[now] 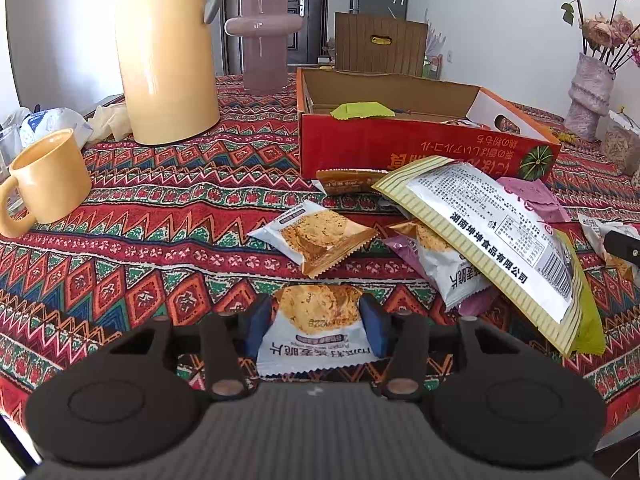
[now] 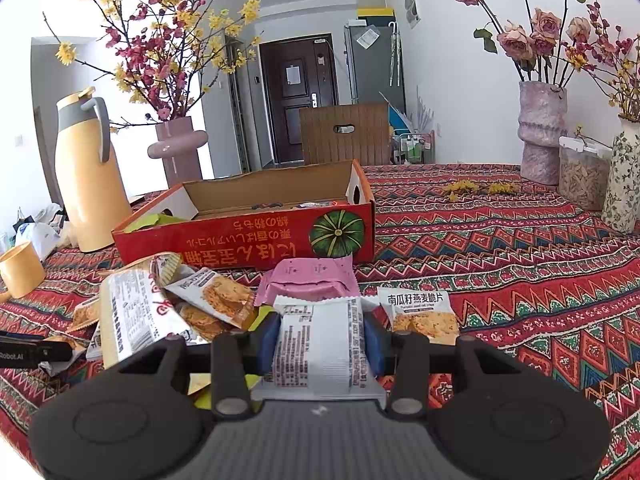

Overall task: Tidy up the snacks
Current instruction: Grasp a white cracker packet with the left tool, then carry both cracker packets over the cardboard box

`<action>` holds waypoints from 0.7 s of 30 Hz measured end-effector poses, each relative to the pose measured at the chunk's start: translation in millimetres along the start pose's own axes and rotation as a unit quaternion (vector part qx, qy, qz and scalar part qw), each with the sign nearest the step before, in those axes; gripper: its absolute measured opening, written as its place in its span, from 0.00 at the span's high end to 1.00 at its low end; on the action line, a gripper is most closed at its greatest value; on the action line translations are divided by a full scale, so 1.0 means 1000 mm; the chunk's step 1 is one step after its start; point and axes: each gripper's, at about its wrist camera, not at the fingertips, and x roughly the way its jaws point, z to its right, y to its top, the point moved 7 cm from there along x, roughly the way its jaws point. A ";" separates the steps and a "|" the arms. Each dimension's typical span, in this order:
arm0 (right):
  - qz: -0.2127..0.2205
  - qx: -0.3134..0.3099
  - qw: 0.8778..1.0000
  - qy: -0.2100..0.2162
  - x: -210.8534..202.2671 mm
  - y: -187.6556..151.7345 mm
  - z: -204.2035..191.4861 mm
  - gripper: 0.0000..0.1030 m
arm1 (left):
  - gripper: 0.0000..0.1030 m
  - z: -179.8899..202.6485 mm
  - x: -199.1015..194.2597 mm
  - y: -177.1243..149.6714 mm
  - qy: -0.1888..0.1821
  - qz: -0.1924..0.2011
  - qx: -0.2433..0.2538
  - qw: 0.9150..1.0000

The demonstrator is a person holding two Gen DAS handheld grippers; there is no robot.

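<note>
Left tongs (image 1: 316, 326) clamped across light, crinkly, fragile white-and-orange oat-crisp packet (image 1: 314, 330) before red cardboard box (image 1: 400, 148); right tongs (image 2: 320, 342) likewise clamped mid-body on slippery white foil packet (image 2: 320, 344).

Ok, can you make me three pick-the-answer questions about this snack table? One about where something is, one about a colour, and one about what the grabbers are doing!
1. Where does the yellow mug stand?
A. inside the red box
B. on the tablecloth near the yellow jug
C. on top of the snack pile

2. What colour is the outside of the open box?
A. red
B. blue
C. white

3. What is the left gripper doing?
A. hanging open over bare cloth
B. squeezing the mug handle
C. closed on a cracker packet

Answers:
1 B: the mug sits on the cloth beside the jug.
2 A: its front wall is red with a green pumpkin.
3 C: both blue pads press the sides of the cracker packet.
</note>
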 end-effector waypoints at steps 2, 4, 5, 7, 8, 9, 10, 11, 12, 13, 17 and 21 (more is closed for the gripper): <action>0.000 -0.001 1.000 0.000 0.000 0.001 -0.001 0.59 | 0.53 0.000 -0.003 0.002 -0.003 0.007 -0.001 1.000; 0.000 -0.001 1.000 0.000 0.001 0.001 -0.001 0.59 | 0.53 0.000 -0.006 0.005 -0.005 0.012 -0.002 1.000; 0.000 -0.001 1.000 -0.001 0.001 0.001 -0.001 0.59 | 0.53 -0.001 -0.007 0.006 -0.006 0.015 -0.003 1.000; 0.000 -0.001 1.000 -0.001 0.002 0.002 -0.001 0.59 | 0.53 -0.002 -0.008 0.008 -0.006 0.018 -0.004 1.000; -0.001 -0.001 1.000 -0.001 0.002 0.002 -0.001 0.59 | 0.53 -0.002 -0.009 0.008 -0.007 0.020 -0.005 1.000; -0.001 -0.002 1.000 -0.001 0.003 0.002 -0.001 0.58 | 0.53 -0.003 -0.010 0.009 -0.007 0.021 -0.006 1.000; -0.001 -0.002 1.000 -0.002 0.004 0.002 -0.001 0.59 | 0.53 -0.003 -0.010 0.010 -0.008 0.023 -0.007 1.000; -0.002 -0.002 1.000 -0.002 0.004 0.002 -0.001 0.59 | 0.53 -0.004 -0.011 0.011 -0.008 0.025 -0.008 1.000; -0.002 -0.002 1.000 -0.002 0.004 0.002 -0.001 0.58 | 0.53 -0.004 -0.012 0.012 -0.008 0.027 -0.008 1.000; -0.002 -0.002 1.000 -0.002 0.005 0.002 -0.001 0.59 | 0.53 -0.005 -0.013 0.013 -0.008 0.029 -0.010 1.000; -0.001 -0.003 1.000 -0.003 0.006 0.004 -0.002 0.58 | 0.53 -0.005 -0.017 0.018 -0.009 0.038 -0.011 0.999; 0.007 -0.008 1.000 -0.003 0.007 0.011 -0.003 0.58 | 0.53 -0.004 -0.022 0.030 -0.010 0.052 -0.010 0.999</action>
